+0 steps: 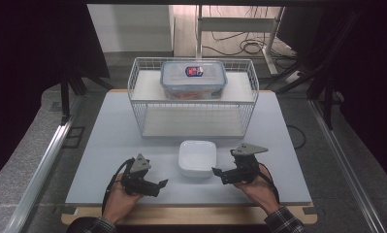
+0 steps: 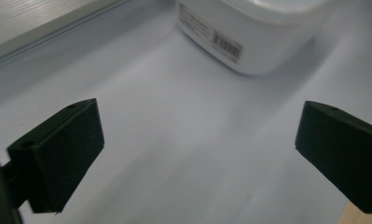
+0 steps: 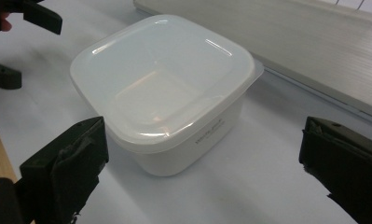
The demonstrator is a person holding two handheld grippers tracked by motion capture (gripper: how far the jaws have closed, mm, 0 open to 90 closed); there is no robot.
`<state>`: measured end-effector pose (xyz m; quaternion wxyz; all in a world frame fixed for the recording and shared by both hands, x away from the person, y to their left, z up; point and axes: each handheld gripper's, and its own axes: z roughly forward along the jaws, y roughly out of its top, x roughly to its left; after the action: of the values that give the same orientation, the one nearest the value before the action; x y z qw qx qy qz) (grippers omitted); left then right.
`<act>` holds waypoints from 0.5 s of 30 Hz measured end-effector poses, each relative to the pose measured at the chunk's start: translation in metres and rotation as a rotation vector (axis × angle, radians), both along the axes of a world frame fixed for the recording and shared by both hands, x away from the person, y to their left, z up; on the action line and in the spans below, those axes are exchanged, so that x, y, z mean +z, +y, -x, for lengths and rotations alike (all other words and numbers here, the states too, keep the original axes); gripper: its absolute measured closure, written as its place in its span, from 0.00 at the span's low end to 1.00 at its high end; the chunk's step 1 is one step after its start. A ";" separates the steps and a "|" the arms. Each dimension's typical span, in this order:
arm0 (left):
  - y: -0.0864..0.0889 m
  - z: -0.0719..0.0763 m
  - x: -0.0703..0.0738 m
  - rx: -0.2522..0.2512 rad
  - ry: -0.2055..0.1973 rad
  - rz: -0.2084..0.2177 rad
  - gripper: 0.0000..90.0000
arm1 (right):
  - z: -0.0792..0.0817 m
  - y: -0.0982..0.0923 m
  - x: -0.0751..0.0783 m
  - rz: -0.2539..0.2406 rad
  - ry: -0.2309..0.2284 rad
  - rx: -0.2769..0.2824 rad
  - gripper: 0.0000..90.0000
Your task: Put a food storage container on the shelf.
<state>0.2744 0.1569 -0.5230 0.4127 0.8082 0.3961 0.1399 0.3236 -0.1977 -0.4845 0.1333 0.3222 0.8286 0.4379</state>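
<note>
A: From above, the tub (image 1: 197, 158) sits at table (image 1: 108, 145) centre, lid on; left gripper (image 1: 163, 183) at its 8 o'clock, right gripper (image 1: 215, 171) at 4, both gaping, empty.
B: Left gripper view?
A: Tub (image 2: 249, 35) at 1 o'clock, well apart.
B: Right gripper view?
A: Tub (image 3: 167, 93) at 12, seemingly empty. Approach level, square to its walls. The basket's (image 1: 137, 77) box (image 1: 193, 78) holds something orange.

a: how's the light?
b: even from above, dim at the dark sides of the high view. soft glare streaks on the white container's lid (image 3: 160, 74).
a: sharpness?
b: the left gripper view is blurred; its black jaws are soft-edged, the table (image 2: 183, 140) hazy.
</note>
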 end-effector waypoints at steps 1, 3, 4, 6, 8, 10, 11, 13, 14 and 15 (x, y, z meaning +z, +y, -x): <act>0.002 -0.003 0.001 0.011 0.018 0.039 0.00 | -0.001 0.001 0.000 0.001 0.010 -0.001 0.02; 0.006 -0.007 0.003 0.009 0.043 0.106 0.00 | -0.002 0.002 0.000 -0.007 0.026 0.005 0.02; 0.007 -0.009 0.005 0.004 0.046 0.115 0.01 | -0.002 0.003 0.001 -0.009 0.032 0.005 0.02; 0.006 -0.012 0.008 0.004 0.041 0.104 0.03 | -0.003 0.006 0.003 0.001 0.027 0.001 0.03; 0.003 -0.014 0.012 -0.008 0.039 0.100 0.06 | -0.004 0.007 0.005 0.012 0.024 -0.005 0.05; -0.001 -0.016 0.015 -0.027 0.029 0.088 0.10 | -0.006 0.008 0.007 0.015 0.037 -0.010 0.09; -0.004 -0.017 0.017 -0.039 0.025 0.083 0.13 | -0.007 0.009 0.008 0.015 0.047 -0.015 0.10; -0.010 -0.019 0.019 -0.058 0.022 0.071 0.16 | -0.009 0.010 0.009 0.017 0.056 -0.019 0.13; -0.012 -0.021 0.021 -0.069 0.018 0.065 0.18 | -0.010 0.010 0.009 0.015 0.059 -0.022 0.15; -0.015 -0.022 0.022 -0.077 0.013 0.059 0.19 | -0.011 0.011 0.010 0.016 0.059 -0.022 0.17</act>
<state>0.2965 0.1415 -0.5008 0.4388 0.8113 0.3711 0.1070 0.3344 -0.1871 -0.4745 0.1160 0.3429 0.8321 0.4201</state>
